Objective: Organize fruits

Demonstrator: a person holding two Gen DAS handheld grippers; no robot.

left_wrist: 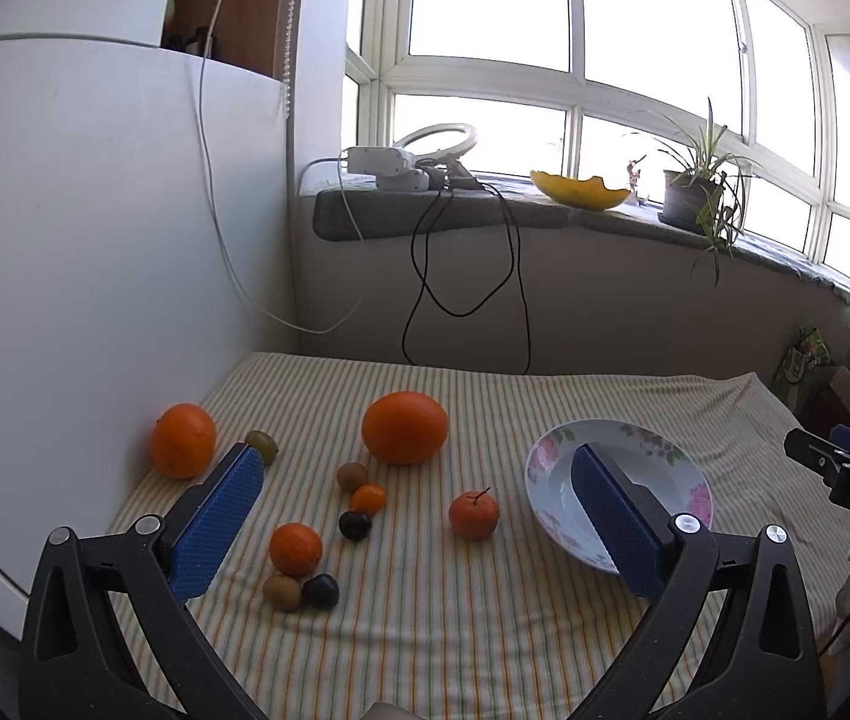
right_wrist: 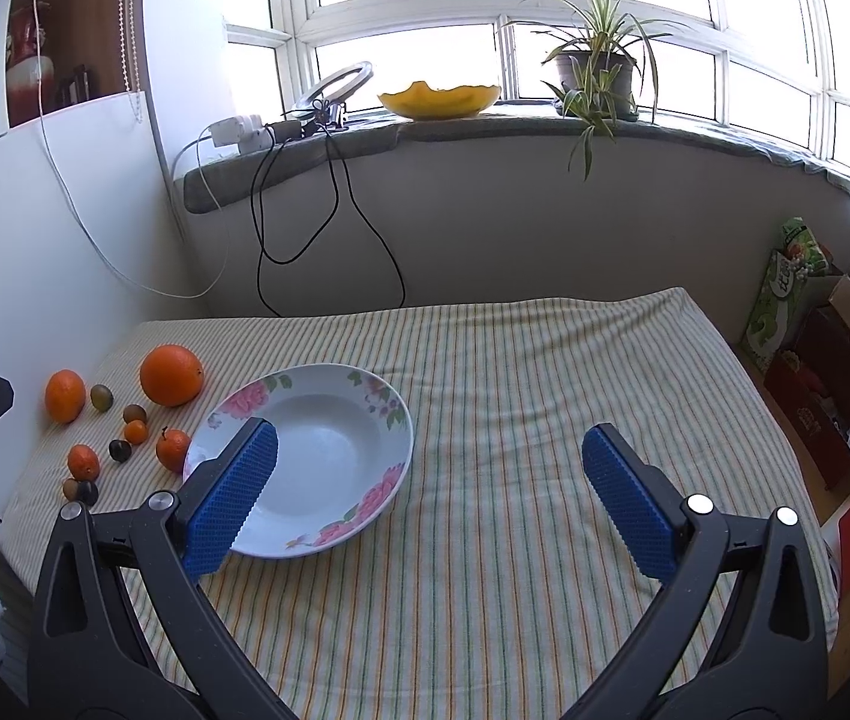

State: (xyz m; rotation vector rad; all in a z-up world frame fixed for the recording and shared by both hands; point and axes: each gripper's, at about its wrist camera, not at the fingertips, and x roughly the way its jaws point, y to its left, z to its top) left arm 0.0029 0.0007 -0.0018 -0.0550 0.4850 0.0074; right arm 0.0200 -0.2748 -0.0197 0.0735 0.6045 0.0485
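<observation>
A floral white plate (left_wrist: 658, 447) (right_wrist: 329, 414) lies empty on the striped cloth. Left of it the fruits are scattered: a big orange (left_wrist: 405, 427) (right_wrist: 171, 375), a second orange (left_wrist: 182, 440) (right_wrist: 65, 395) by the white wall, a stemmed tangerine (left_wrist: 473, 515) (right_wrist: 173, 450), a small tangerine (left_wrist: 296, 548) (right_wrist: 83, 461), several kiwis and dark plums. My left gripper (left_wrist: 419, 474) hovers open above the fruits, holding nothing. My right gripper (right_wrist: 427, 450) is open too, its left finger over the plate's near rim. The right gripper's tip shows at the left wrist view's right edge.
The striped table (right_wrist: 514, 480) butts against a white panel (left_wrist: 95, 240) on the left and a wall under the windowsill at the back. Cables (left_wrist: 466, 276) hang from the sill. Boxes and bags (right_wrist: 814, 378) stand on the floor to the right.
</observation>
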